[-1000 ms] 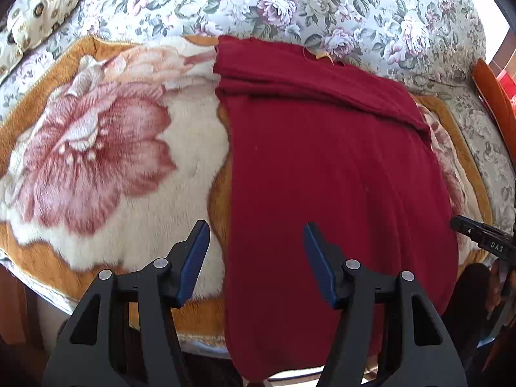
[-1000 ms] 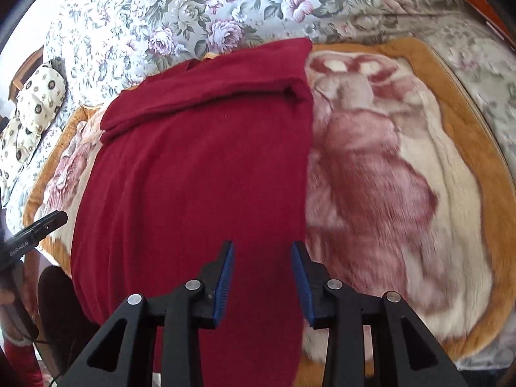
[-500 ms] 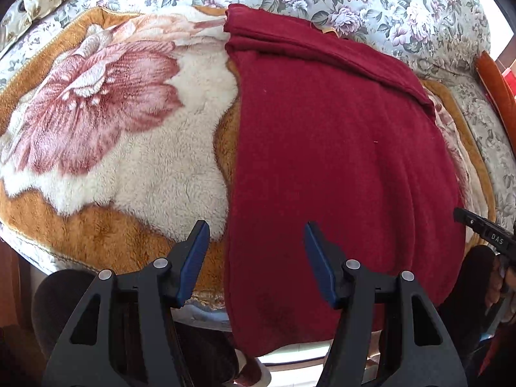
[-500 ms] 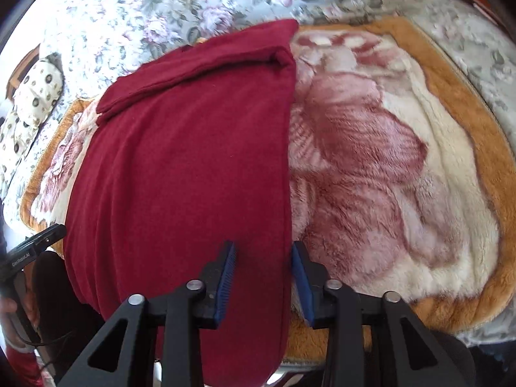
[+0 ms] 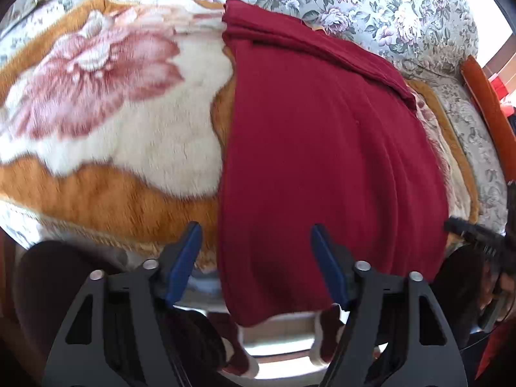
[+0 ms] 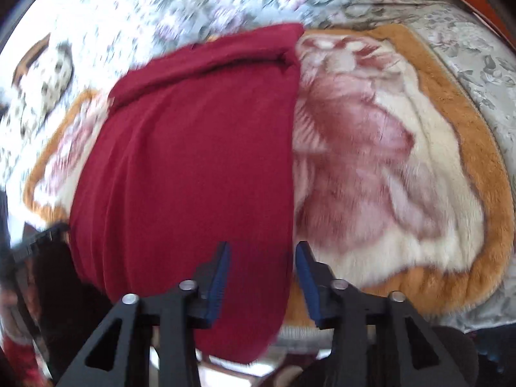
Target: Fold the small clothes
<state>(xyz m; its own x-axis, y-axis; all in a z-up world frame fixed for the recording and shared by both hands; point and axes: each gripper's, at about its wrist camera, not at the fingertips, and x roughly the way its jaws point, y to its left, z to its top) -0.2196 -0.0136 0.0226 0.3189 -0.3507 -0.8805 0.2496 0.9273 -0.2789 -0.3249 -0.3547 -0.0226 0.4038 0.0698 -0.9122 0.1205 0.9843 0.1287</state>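
Note:
A dark red garment (image 5: pixel 322 148) lies folded lengthwise on a plush flower-print blanket (image 5: pixel 106 119), its near end hanging over the front edge. My left gripper (image 5: pixel 256 264) is open, its fingers astride the garment's near left corner without gripping it. In the right wrist view the garment (image 6: pixel 193 174) fills the left half. My right gripper (image 6: pixel 262 277) is open, its fingers astride the garment's near right corner.
The blanket (image 6: pixel 403 177) covers a floral sofa (image 5: pixel 371 3). A patterned cushion (image 6: pixel 42 84) sits at the far left of the right wrist view. An orange wooden armrest (image 5: pixel 483 106) is at the right. The other gripper's tip (image 5: pixel 471 232) shows at the right edge.
Both grippers have drawn back and down toward the garment's hanging near edge. The blanket's front edge now shows between the fingers. Both jaws stay open.

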